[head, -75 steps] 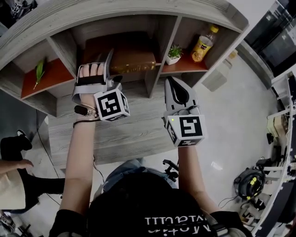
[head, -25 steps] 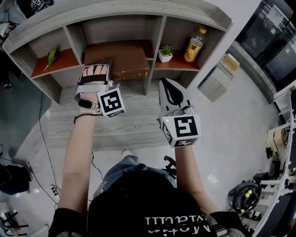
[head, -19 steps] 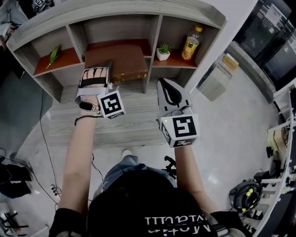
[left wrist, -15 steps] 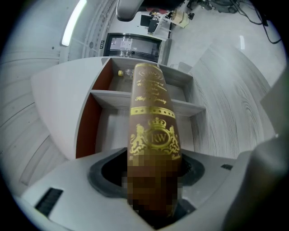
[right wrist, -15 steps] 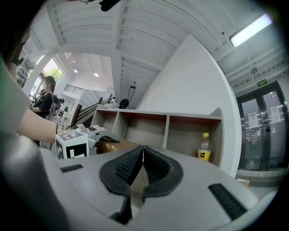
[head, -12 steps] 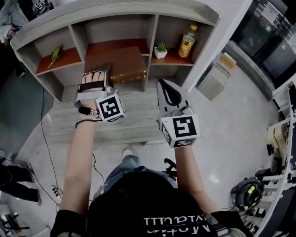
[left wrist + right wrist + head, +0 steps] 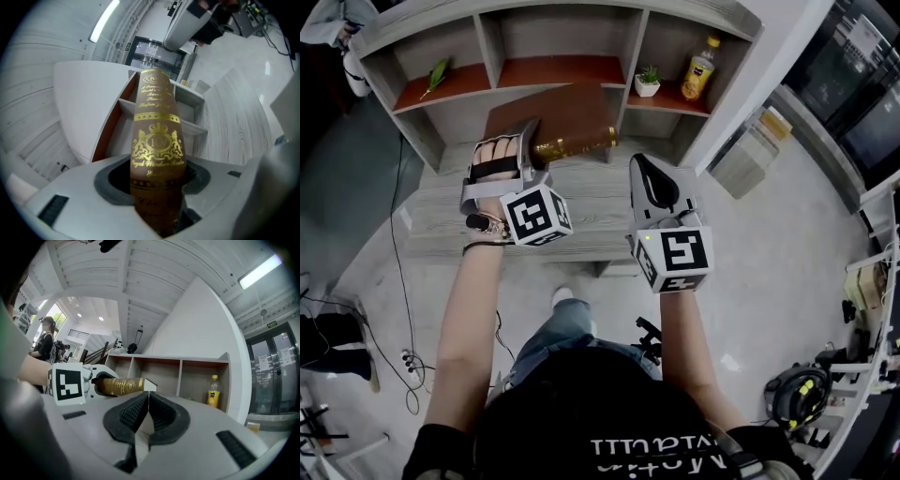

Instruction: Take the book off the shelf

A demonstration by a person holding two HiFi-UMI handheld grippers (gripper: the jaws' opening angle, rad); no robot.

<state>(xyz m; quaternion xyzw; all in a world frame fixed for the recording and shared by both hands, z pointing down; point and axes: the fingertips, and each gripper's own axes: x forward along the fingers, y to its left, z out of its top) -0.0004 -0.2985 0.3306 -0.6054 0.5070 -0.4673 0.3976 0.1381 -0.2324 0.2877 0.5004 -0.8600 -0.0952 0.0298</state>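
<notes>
Left gripper view shows us the book [image 7: 154, 140] running straight up the middle of the frame. Its gilt-stamped brown spine sits between the jaws of the left gripper [image 7: 528, 141], which are closing and pressing on it, so we read this as a grasp on the book by its spine. In the head view the book lies in the upper middle of the frame, tilted, its cover overlapping the front edge of the shelf [image 7: 631, 52] below the middle compartment, whose red-brown floor looks bare. We judge the book mostly drawn out and hanging over the grey desk [image 7: 581, 206]. Holding it near the left end of the spine lets it slide forward without nudging the dividers. The right gripper [image 7: 639, 164] hovers just right of the book, apart from it, jaws pressed together on nothing, likely kept clear of the pull. A small plant [image 7: 648, 82] and a yellow bottle [image 7: 700, 70] stand in the upper right compartment, well away
</notes>
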